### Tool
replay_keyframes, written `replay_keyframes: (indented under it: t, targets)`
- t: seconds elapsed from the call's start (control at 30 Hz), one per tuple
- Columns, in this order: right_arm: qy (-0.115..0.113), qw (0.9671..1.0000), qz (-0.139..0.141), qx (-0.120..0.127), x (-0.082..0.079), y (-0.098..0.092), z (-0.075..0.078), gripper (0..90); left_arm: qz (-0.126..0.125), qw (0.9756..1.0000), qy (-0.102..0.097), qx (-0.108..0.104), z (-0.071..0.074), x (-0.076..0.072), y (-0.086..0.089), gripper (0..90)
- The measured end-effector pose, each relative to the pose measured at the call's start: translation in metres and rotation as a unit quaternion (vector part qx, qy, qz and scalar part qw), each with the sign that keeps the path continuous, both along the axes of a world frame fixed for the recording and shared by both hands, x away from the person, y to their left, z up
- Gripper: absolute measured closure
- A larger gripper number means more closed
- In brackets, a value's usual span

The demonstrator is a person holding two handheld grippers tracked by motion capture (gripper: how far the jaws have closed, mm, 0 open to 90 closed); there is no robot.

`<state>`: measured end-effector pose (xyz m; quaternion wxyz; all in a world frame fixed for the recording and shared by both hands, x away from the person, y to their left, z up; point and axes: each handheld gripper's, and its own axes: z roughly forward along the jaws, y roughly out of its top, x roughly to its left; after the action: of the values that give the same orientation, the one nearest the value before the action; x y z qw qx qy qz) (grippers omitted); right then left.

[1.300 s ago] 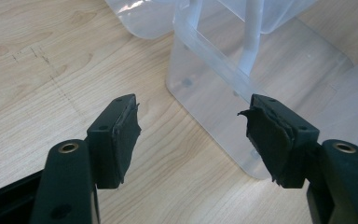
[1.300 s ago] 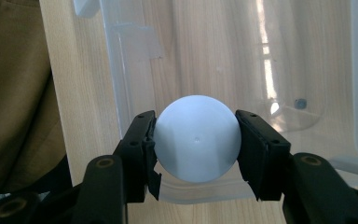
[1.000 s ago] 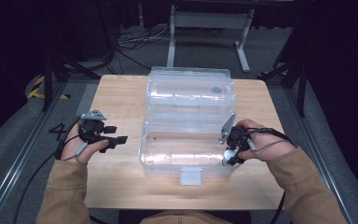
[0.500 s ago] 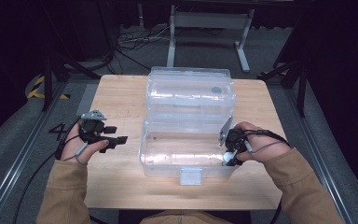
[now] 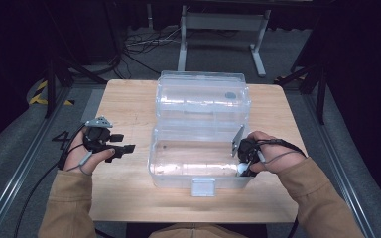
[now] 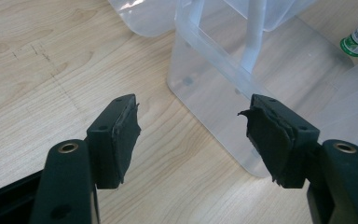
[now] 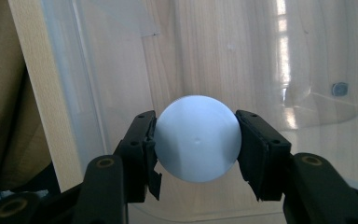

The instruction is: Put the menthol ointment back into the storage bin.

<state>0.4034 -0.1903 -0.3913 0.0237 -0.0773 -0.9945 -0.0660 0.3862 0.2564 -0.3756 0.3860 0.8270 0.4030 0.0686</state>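
White-capped bottle (image 7: 196, 138) sits clenched in the right gripper (image 5: 244, 159) inside the clear box (image 5: 178, 173), near the table's right edge, unreleased; left gripper (image 6: 193, 135) gapes empty.

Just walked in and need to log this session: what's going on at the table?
A person sits at a wooden table with a gripper in each hand. The right gripper is shut on a white bottle, seen end on, holding it inside the open clear plastic storage box at its right end. The left gripper hangs open beside the box's left side, holding nothing. The box's lid lies folded back behind it.
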Motion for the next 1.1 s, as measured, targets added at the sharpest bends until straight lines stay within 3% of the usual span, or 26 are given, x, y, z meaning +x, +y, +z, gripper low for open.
replay_keyframes:
  t: [1.1]
  targets:
    - [0.014, 0.9997, -0.003, -0.019, 0.003, 0.002, -0.010, 50.3, -0.003, 1.0000, 0.008, 0.003, -0.002, 0.001, 0.000, 34.4]
